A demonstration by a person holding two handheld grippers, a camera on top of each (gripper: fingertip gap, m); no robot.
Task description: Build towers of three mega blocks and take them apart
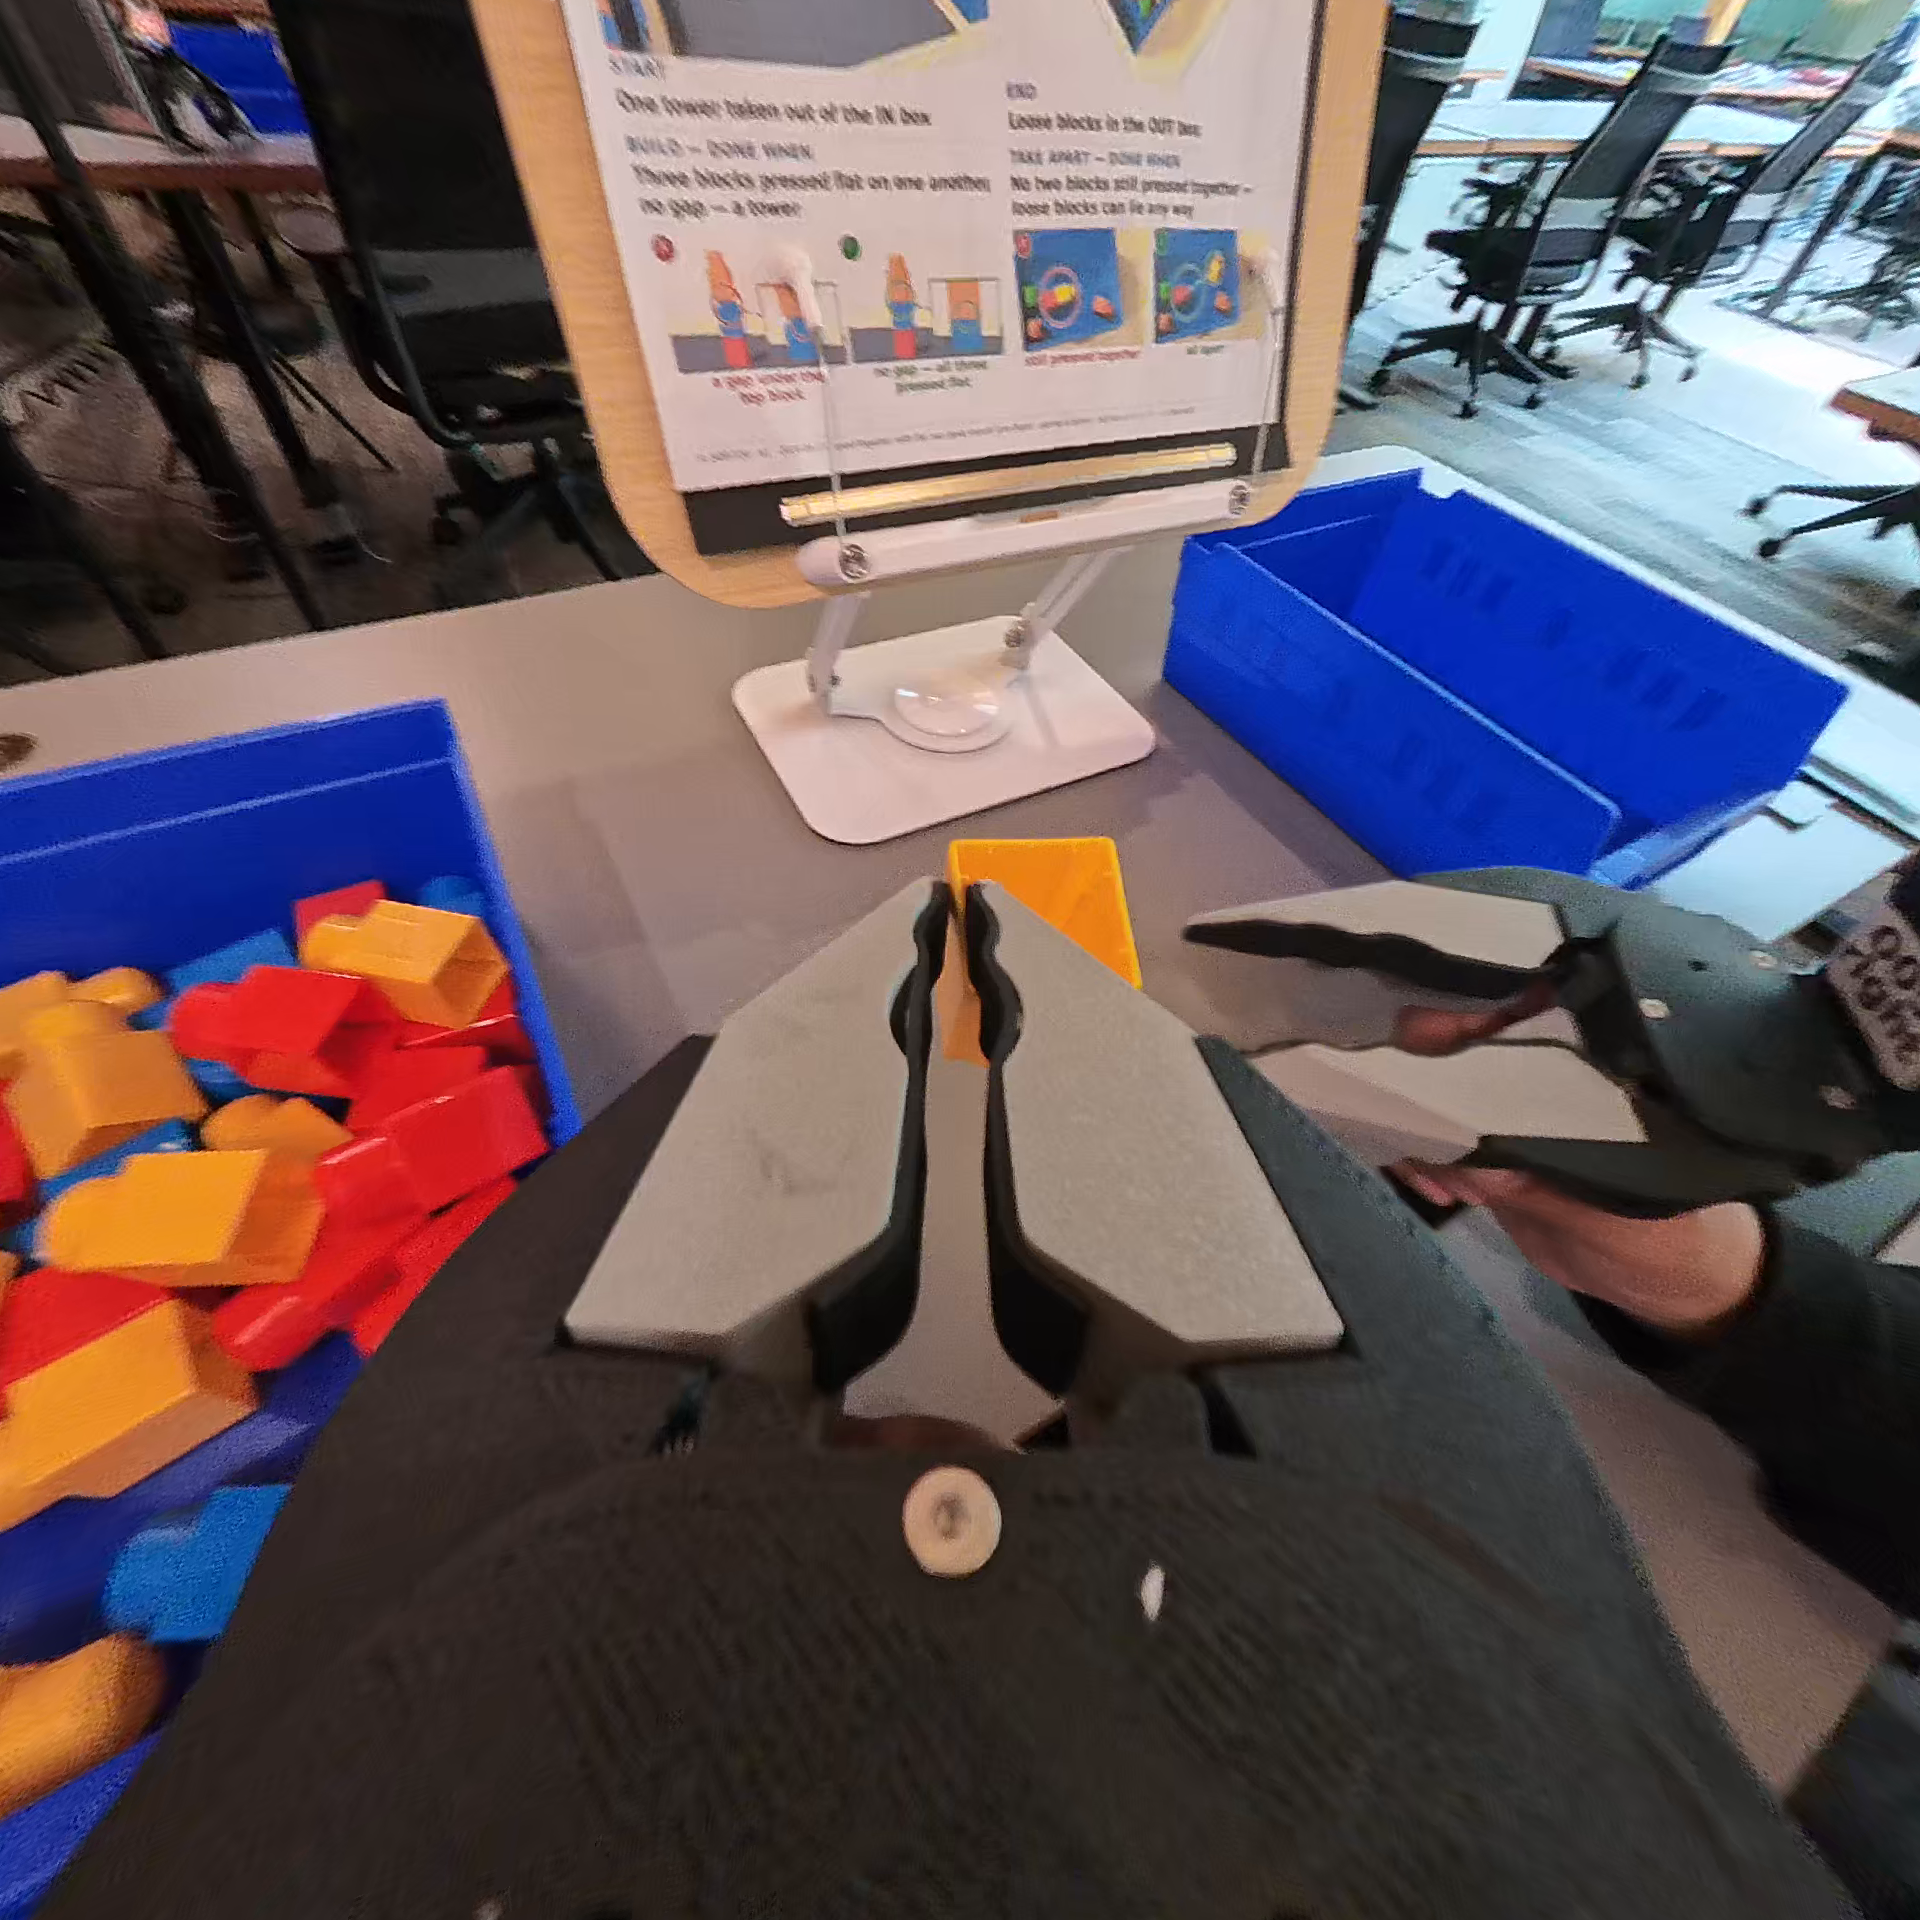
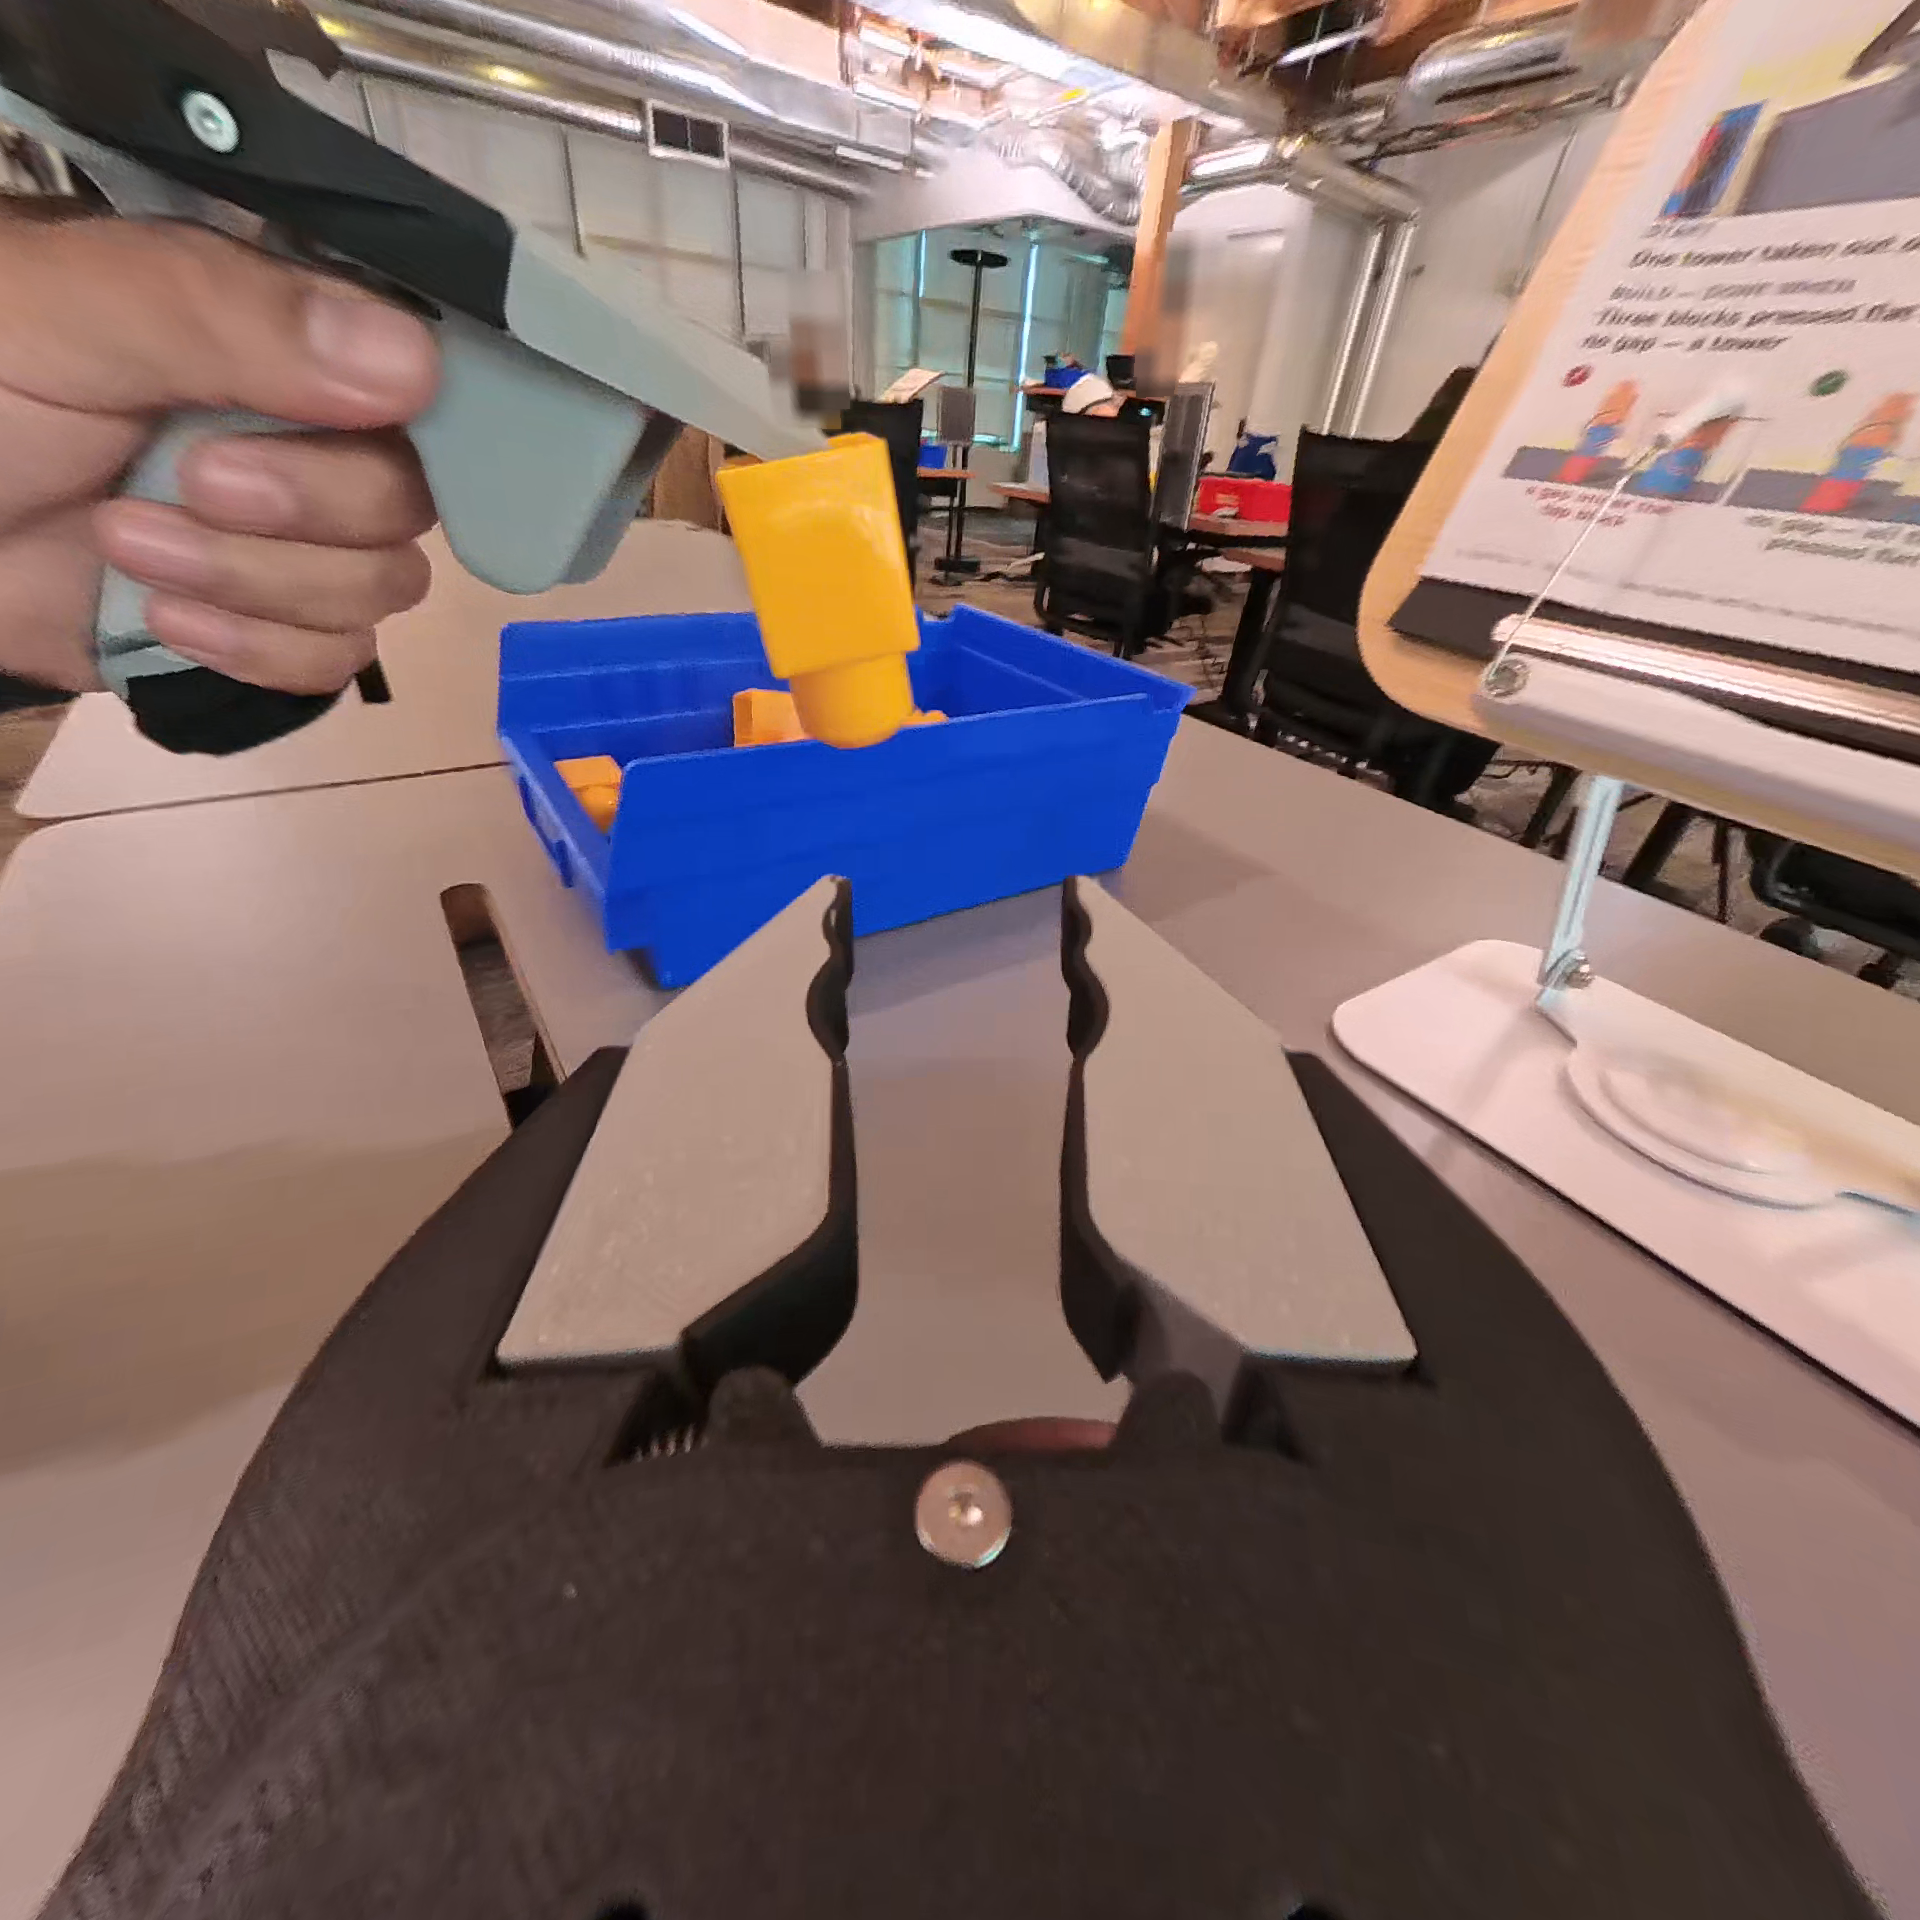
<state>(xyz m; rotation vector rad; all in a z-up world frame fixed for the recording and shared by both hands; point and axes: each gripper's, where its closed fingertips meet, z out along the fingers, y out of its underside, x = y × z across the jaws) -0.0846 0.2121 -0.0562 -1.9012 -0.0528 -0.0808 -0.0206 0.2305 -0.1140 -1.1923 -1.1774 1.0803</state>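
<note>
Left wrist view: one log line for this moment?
left claw: shut on hollow yellow plastic block | right claw: open, empty | block off table

Worktop [image 1: 644, 707]: bin of loose blocks [image 1: 239, 1143] at left; second bin [image 1: 1455, 665] at right; document stand [image 1: 935, 748] between them, farther back. One block [image 1: 1060, 904] held above the worktop, before the stand.

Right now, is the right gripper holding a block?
No. In the right wrist view the right gripper is open and empty above the table; the left gripper holds the yellow block.
</note>
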